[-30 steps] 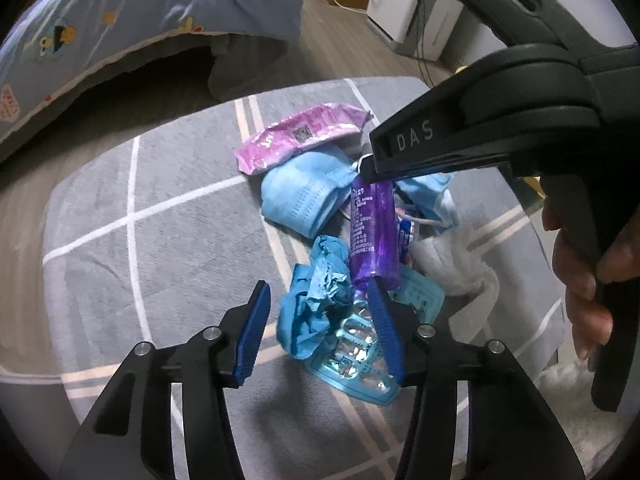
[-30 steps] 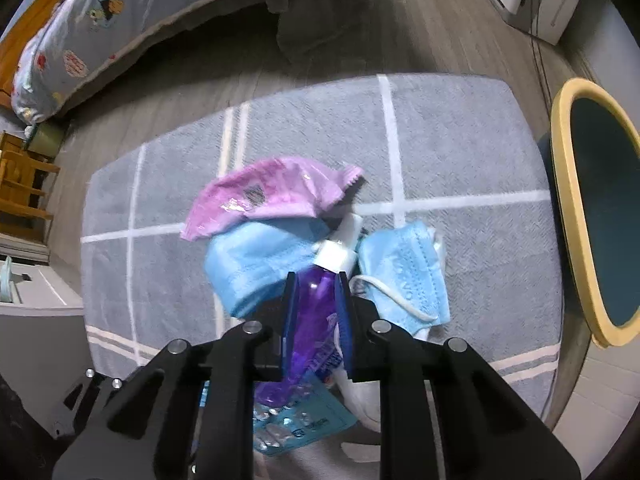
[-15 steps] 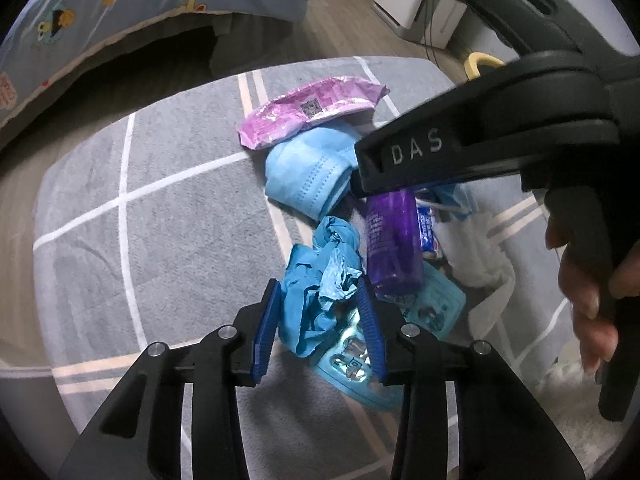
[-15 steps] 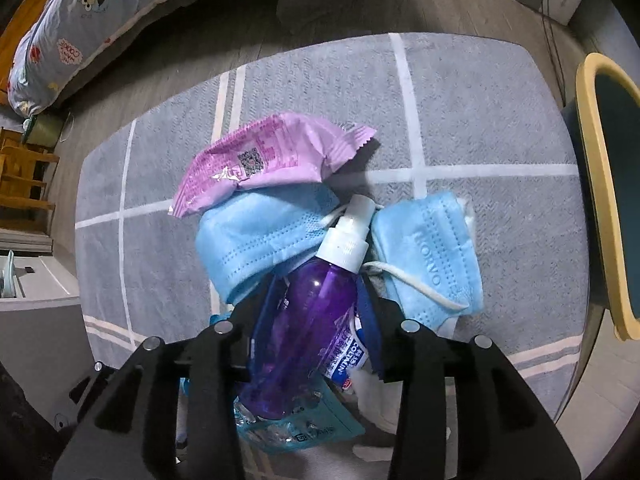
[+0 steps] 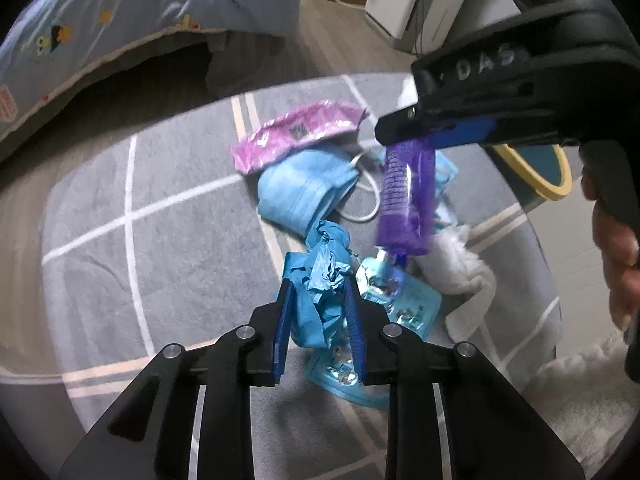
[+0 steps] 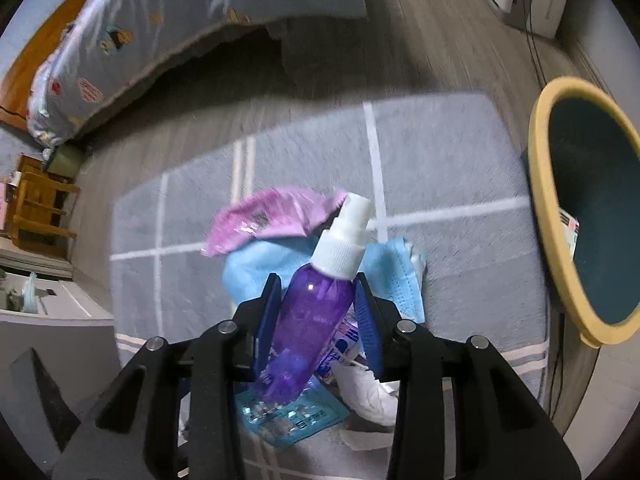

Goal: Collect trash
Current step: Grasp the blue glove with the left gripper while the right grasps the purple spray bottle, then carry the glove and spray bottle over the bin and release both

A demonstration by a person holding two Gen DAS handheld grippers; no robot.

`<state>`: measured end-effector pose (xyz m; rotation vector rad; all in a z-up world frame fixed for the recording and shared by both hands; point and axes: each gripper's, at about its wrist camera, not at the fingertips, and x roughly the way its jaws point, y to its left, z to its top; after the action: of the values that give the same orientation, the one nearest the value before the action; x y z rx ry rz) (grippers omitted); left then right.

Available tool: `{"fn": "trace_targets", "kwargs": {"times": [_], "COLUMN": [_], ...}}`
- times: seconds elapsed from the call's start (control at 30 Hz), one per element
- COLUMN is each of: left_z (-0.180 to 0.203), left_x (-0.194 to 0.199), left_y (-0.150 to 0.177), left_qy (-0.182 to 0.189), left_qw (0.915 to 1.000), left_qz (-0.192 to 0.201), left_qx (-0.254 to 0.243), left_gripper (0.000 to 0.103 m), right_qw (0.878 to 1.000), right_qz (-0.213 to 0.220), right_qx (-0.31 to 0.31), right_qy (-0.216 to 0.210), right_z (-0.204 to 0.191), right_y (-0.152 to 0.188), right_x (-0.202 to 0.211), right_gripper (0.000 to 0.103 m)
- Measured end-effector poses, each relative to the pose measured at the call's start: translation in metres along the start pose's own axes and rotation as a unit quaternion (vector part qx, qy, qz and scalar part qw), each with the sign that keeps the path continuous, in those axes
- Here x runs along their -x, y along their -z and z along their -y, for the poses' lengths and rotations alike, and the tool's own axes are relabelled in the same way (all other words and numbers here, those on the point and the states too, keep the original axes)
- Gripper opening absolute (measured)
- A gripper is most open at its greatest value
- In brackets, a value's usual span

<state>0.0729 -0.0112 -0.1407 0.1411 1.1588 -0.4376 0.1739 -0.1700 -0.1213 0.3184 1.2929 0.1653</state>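
Left fingers: on my left gripper (image 5: 318, 320) the 2 blue pads are closing around a crumpled blue glove (image 5: 320, 280); the glove sits between them and bulges past the tips, and both pads look to be touching it.
Right fingers: on my right gripper (image 6: 316, 308) the 2 pads are pinching a purple spray bottle (image 6: 308, 320) by its body, and they are closing a little more on it.
Bottle: it is off the rug, tilted, with its white spray cap (image 6: 344, 240) pointing away from me and up to the right; in the left wrist view it hangs under my right gripper (image 5: 440, 136), above the pile.
Hand: my right hand (image 5: 616, 248) wraps the grip at the right edge of the left wrist view.
Pile: on a grey rug (image 5: 180, 248) with white lines lie a pink wrapper (image 5: 296, 136), a blue face mask (image 5: 304, 196) just below it, a second blue mask (image 6: 396, 280) to the right, a teal blister pack (image 5: 400, 308) partly under the glove, and a white crumpled tissue (image 5: 456, 264) beside the pack.
Bin: a dark bin with a yellow rim (image 6: 548, 216) stands at the right edge of the rug; something printed shows inside it.
Room: a bed with a patterned quilt (image 5: 100, 28) is beyond the rug, on a wooden floor (image 6: 420, 52).
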Motion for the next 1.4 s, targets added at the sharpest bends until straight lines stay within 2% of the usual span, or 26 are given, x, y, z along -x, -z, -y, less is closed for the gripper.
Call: {"fn": "trace_targets", "kwargs": {"times": [0.13,0.4,0.57,0.73,1.4], "left_z": [0.004,0.014,0.023,0.040,0.107], "left_x": [0.014,0.047,0.067,0.080,0.055], "left_y": [-0.003,-0.014,-0.029,-0.041,-0.074], "left_qy": [0.000,-0.016,-0.006,-0.003,0.007], "left_qw": [0.9998,0.9976,0.9948,0.9921,0.9901], "left_qz": [0.021,0.068,0.102,0.125,0.127], "left_qx": [-0.002,-0.003,0.005,-0.010,-0.059], "left_gripper": [0.027,0.027,0.027,0.027,0.027], "right_qw": [0.999,0.995,0.993,0.990,0.986], "right_qz": [0.031,0.097,0.117,0.142,0.163], "right_qx": [0.007,0.028,0.014,0.012,-0.039], "right_qy": [-0.010,0.018,0.006,0.011,0.024], "right_z": [-0.001,-0.005,0.012,0.029,0.123], "right_y": [0.000,-0.004,-0.006,-0.006,-0.004], "right_x": [0.026,0.065,0.086,0.110,0.137], "right_gripper": [0.033,0.033,0.033,0.032,0.032]}}
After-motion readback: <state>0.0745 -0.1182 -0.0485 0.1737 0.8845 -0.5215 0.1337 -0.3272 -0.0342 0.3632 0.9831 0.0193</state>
